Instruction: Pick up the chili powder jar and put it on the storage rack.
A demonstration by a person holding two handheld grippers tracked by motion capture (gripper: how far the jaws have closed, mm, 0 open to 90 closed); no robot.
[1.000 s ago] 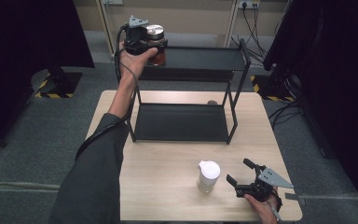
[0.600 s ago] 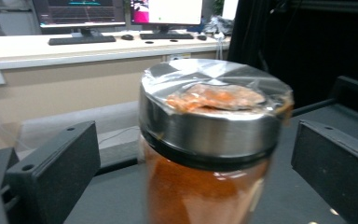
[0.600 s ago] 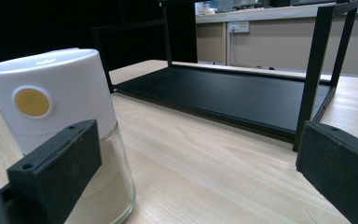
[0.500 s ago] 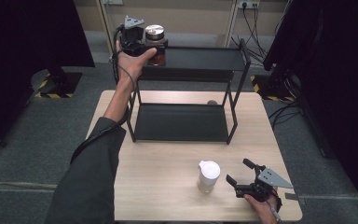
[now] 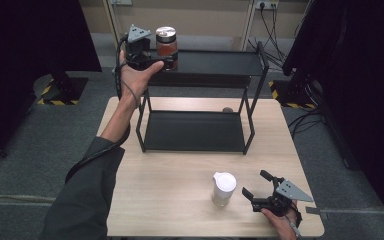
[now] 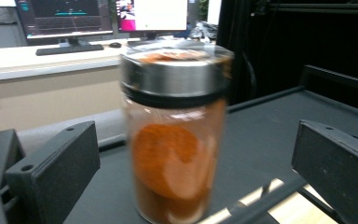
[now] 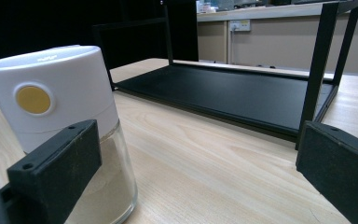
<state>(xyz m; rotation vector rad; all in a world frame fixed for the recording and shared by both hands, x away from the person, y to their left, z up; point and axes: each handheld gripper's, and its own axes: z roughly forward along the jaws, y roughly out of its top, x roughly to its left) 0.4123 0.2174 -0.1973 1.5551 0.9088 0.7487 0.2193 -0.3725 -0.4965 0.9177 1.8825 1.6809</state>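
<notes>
We see left tongs (image 6: 191, 182) spread wide, pads clear either side of spice jar (image 6: 175, 135) standing on rack top shelf (image 5: 215, 62), 11 o'clock. Glass: rigid, slippery, breakable; we grip mid-body below lid. Right tongs (image 5: 260, 189) open beside white shaker (image 5: 223, 188), 5 o'clock.

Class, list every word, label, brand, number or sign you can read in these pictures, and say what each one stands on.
White shaker lid: small raised lettering on top, too small to read.
Monitors behind the jar: text on screen, too blurred to read.
Jar: no label visible.
Rack: no markings visible.
Nothing can be read.
</notes>
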